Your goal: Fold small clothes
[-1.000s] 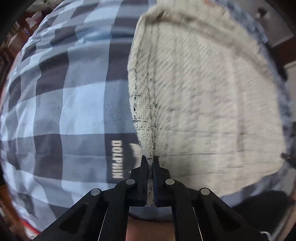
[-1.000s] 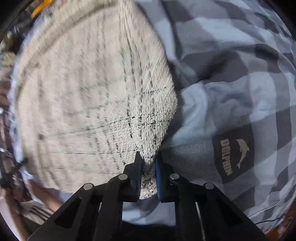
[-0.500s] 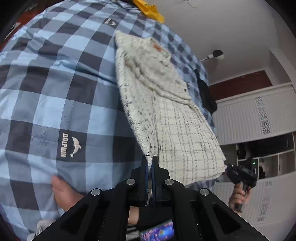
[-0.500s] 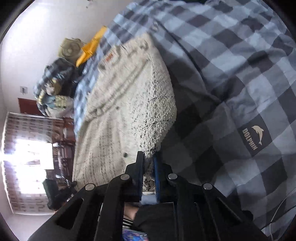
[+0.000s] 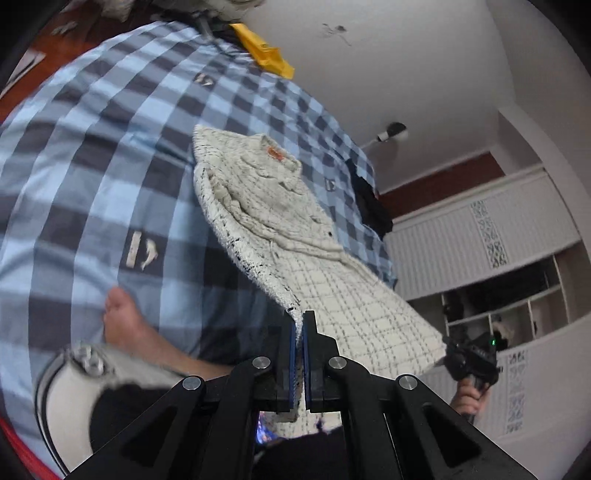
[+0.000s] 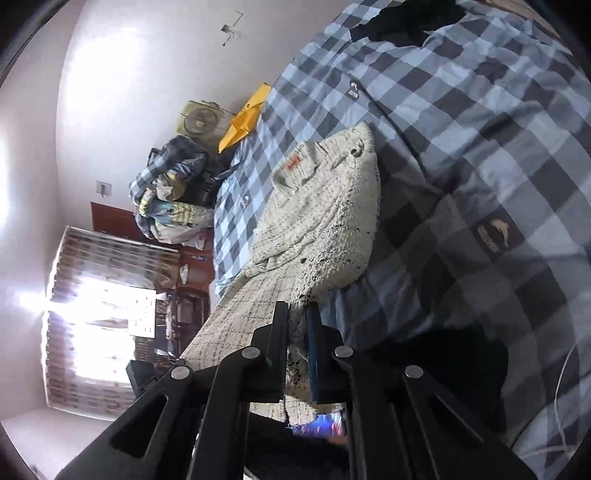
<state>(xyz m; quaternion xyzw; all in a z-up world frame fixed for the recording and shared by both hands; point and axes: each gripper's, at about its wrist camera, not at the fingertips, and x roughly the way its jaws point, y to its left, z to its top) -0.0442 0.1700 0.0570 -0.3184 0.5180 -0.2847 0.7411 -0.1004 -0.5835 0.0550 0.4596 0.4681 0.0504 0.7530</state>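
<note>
A small cream checked knit garment (image 5: 280,221) with an orange neck label lies stretched over a blue checked bedspread (image 5: 92,166). My left gripper (image 5: 299,317) is shut on one bottom corner of it and holds it up off the bed. My right gripper (image 6: 297,310) is shut on the other bottom corner of the garment (image 6: 325,221). The hem hangs taut between the two; the collar end rests on the bedspread (image 6: 480,147). The right gripper also shows in the left wrist view (image 5: 472,362), held by a hand.
A bare foot (image 5: 125,325) rests on the bedspread near my left gripper. A yellow item (image 5: 266,55) lies at the bed's far edge. Dark clothing (image 6: 402,22) sits on the bed. A pile of bedding (image 6: 166,199) and a bright window (image 6: 99,321) are beyond.
Both grippers have lifted and pulled back with the garment's bottom corners. The garment went from filling the views to hanging stretched, and the room has come into sight.
</note>
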